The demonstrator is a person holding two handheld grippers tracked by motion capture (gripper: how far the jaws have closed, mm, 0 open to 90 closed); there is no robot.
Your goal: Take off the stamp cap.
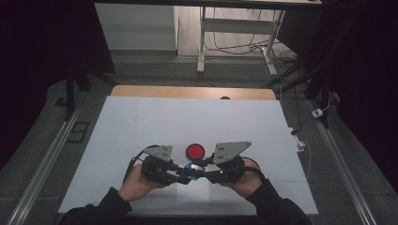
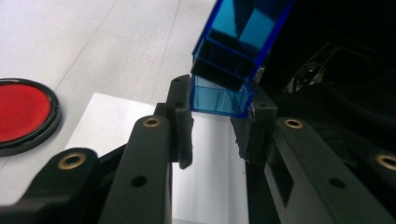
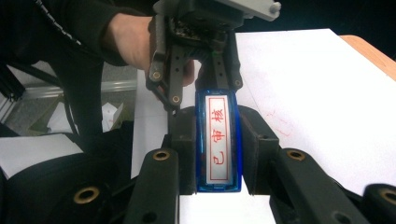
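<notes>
- Just in front of the round red pad with a black rim [image 1: 195, 151], on the person's side of it, both grippers meet over the white counter [image 1: 141, 122].
- Between them hangs a small blue see-through plastic stamp with a white label and red letters [image 3: 218, 140], lifted off the counter.
- The left gripper [image 1: 180, 172] has its jaws clamped on one end of the stamp, the clear blue cap part [image 2: 219, 95].
- The right gripper [image 1: 201, 171] has its jaws clamped on the other end, the body with the label.
- The stamp's long side runs from one gripper to the other, level, side to side in front of the red pad.
- Both hands are just as near, one at each end.
- I think the next move is to pull the two ends straight apart along that long side, so the cap slides off.
</notes>
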